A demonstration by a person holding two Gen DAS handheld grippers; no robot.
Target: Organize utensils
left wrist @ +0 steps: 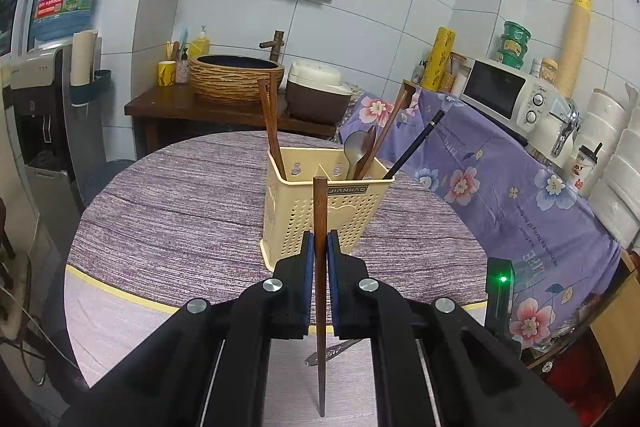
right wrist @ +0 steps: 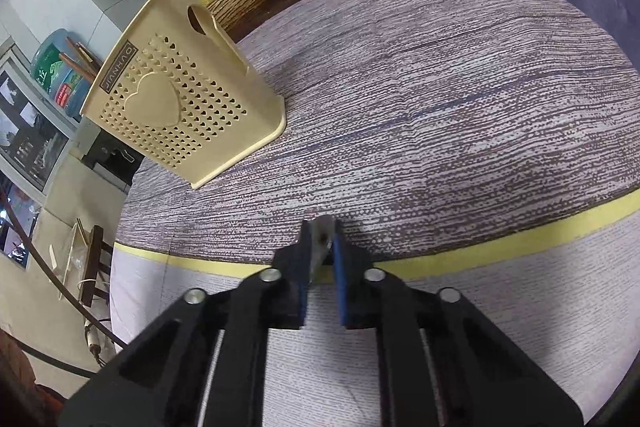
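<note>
Chopstick [left wrist: 320, 211] of dark wood stands upright, pinched between the blue pads of my left gripper [left wrist: 320, 247], its top level with the rim of the cream utensil holder [left wrist: 324, 215] just behind it. That holder sits on the round table [left wrist: 180, 211] and bears a dark plate reading JIANHAO, upside down from this side. Inside it stand wooden chopsticks, a metal spoon [left wrist: 356, 151] and a black chopstick [left wrist: 416, 143]. My right gripper [right wrist: 322, 247] is nearly closed on a thin metal utensil [right wrist: 322, 233] at the table's yellow edge band; which utensil, I cannot tell. The purple floral cloth [left wrist: 520, 203] carries printed writing, too distorted to read fully.
</note>
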